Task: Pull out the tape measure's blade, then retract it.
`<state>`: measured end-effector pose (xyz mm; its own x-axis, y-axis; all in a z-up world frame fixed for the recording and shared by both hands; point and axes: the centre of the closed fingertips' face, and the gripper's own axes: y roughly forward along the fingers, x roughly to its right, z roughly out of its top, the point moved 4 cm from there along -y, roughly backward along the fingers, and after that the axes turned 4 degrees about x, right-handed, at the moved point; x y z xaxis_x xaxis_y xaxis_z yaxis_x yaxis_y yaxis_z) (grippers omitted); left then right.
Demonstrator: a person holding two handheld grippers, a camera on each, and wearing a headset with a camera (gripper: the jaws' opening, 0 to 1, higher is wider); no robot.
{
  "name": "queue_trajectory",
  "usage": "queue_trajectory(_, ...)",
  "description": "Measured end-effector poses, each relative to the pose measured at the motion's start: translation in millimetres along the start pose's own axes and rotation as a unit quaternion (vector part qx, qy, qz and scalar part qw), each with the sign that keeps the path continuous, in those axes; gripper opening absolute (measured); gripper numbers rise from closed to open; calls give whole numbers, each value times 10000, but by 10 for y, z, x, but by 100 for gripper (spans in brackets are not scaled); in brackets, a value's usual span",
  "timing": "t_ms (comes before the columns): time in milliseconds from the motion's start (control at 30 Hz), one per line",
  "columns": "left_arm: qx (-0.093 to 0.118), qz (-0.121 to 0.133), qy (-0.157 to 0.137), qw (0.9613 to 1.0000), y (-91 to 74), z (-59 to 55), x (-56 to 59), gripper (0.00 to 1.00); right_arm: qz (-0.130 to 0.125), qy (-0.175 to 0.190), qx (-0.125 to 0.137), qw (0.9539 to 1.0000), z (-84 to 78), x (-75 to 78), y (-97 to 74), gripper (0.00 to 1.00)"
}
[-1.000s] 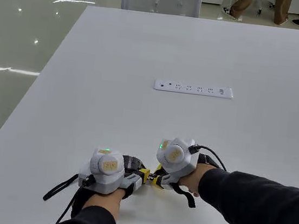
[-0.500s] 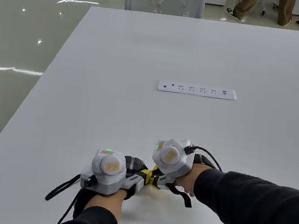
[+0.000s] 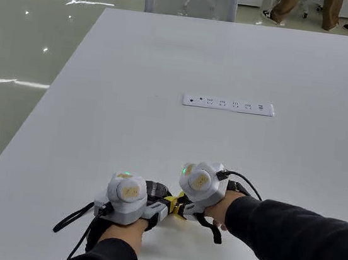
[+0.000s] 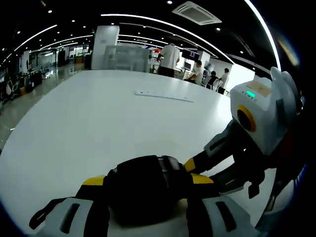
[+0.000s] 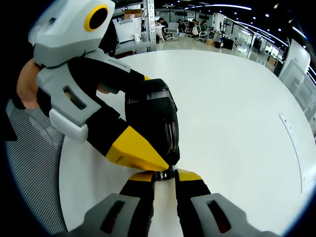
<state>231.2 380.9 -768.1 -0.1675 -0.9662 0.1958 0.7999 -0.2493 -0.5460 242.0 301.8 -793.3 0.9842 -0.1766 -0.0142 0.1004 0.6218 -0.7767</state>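
Note:
A black tape measure (image 4: 148, 190) sits low over the white table (image 3: 168, 72), and my left gripper (image 4: 148, 178) is shut on its body, yellow-tipped jaws on either side. In the right gripper view the case (image 5: 153, 118) stands just ahead of my right gripper (image 5: 164, 175), which is shut on the small metal hook at the blade's end. No length of blade shows between hook and case. In the head view both grippers meet near the table's front edge, the left gripper (image 3: 160, 199) touching the right gripper (image 3: 177, 205), with the tape measure (image 3: 157, 190) between them.
A white power strip (image 3: 228, 104) lies flat at mid table, well beyond the grippers. A black strap (image 3: 71, 217) trails left from the left gripper. The table's left edge (image 3: 52, 90) drops to a glossy floor. People stand far off past the table's far end.
The right gripper has edged slightly closer to the left one. Both stay shut, and the rest of the shift is the camera's.

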Motion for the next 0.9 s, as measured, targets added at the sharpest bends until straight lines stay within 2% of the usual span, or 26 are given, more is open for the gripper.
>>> queue_trajectory(167,-16,-5,3,10000,-1,3,5,60,-87,129,8,9999,-12,-14,-8,13)
queue_trajectory(233,-14,-69,72,9999,-1,6,7,61,-206,24,31,9998,-22,-40,-9,14)
queue_trajectory(267,-65,-129,55,9999,-6,3,2,61,-375,4,94,9993,-22,-23,-20,15)
queue_trajectory(333,-125,-230,111,9996,-17,9,-5,61,-642,196,129,9977,-47,29,-46,24)
queue_trajectory(367,-127,-256,212,9994,-40,37,-19,62,-640,187,135,9977,-70,28,-83,29)
queue_trajectory(400,-36,-350,272,9990,-45,78,-22,66,-713,196,200,9971,-76,45,-119,34)
queue_trajectory(467,81,-585,209,9980,-55,153,-26,82,-902,386,458,9941,-81,90,-244,35)
queue_trajectory(500,172,-791,159,9966,-59,196,-4,94,-939,529,557,9926,-90,94,-303,36)
queue_trajectory(533,266,-969,91,9949,-76,241,12,99,-987,659,649,9908,-99,103,-368,37)
queue_trajectory(633,289,-1343,363,9899,-210,339,-50,100,-1182,842,864,9856,-201,96,-646,42)
queue_trajectory(733,356,-1504,502,9867,-320,413,-166,100,-1392,837,934,9823,-352,73,-881,45)
queue_trajectory(833,351,-1786,679,9810,-467,440,-254,100,-1555,900,983,9788,-507,8,-1125,47)
queue_trajectory(900,332,-1783,810,9801,-566,438,-364,100,-1710,937,1047,9752,-608,-35,-1304,49)
